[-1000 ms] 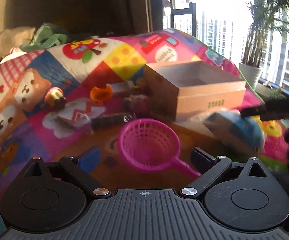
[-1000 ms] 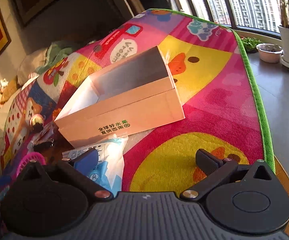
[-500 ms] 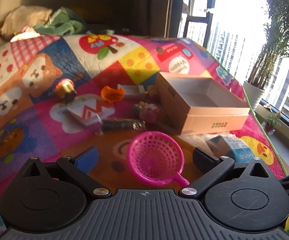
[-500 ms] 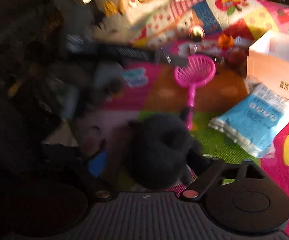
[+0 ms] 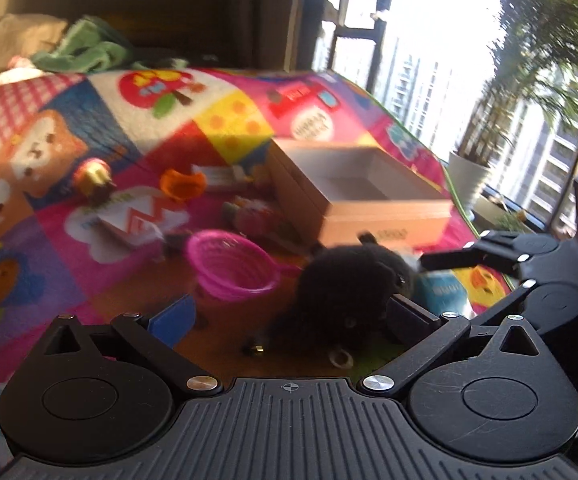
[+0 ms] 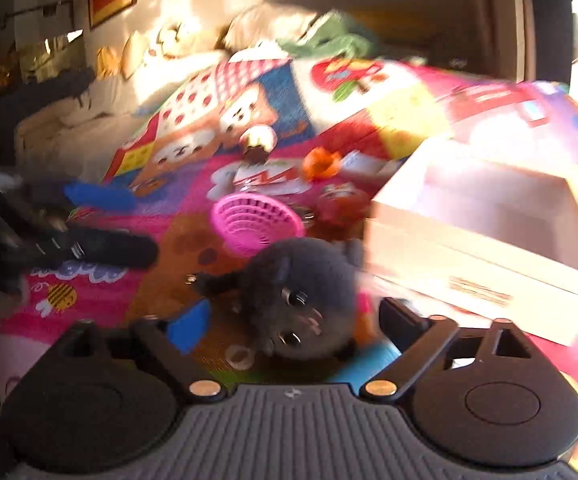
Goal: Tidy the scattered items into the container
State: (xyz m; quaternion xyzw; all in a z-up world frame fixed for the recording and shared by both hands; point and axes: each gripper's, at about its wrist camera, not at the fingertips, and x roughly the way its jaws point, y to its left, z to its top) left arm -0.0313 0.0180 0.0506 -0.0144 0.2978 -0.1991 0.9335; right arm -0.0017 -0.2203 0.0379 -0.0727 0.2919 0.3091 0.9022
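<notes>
black plush toy between opening jaws | pink strainer behind | box right

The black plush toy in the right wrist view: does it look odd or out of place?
Yes. The black plush toy lies tipped on its side on the play mat, between the right gripper's opening jaws, not gripped. It is outside the cardboard box, which looks empty.
</notes>
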